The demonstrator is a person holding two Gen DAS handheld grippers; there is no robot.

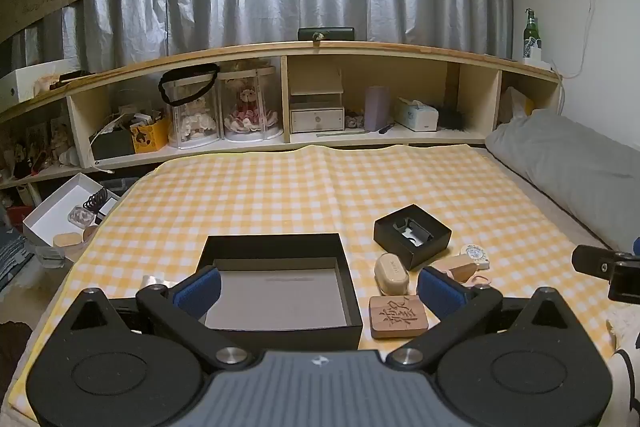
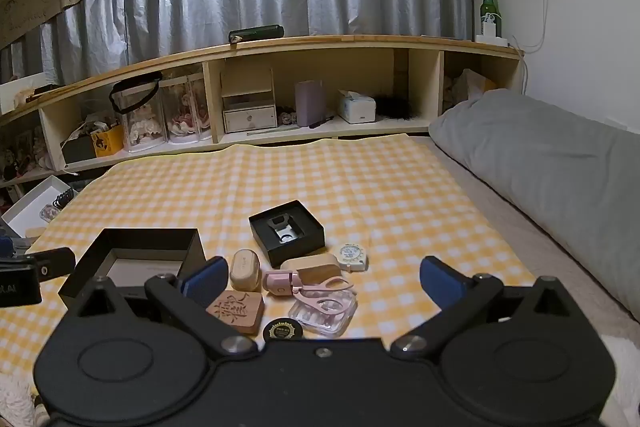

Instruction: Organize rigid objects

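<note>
Both tools, left tool point(image 1: 316, 287) and right tool point(image 2: 322, 281), hang released over the bed's checked cloth point(image 2: 360, 179), where the carved wooden block point(image 2: 237, 310) beside the big black box point(image 1: 280, 291) looks stiff, light, best pinched across its flat sides.

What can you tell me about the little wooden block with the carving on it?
The wooden block is a small, flat, light-brown square with rounded corners. A big Chinese-style character is carved deep into its top face. It lies flat on the yellow checked cloth, just right of the big black box and in front of the beige oval case, very close to it. Nothing holds it.
</note>
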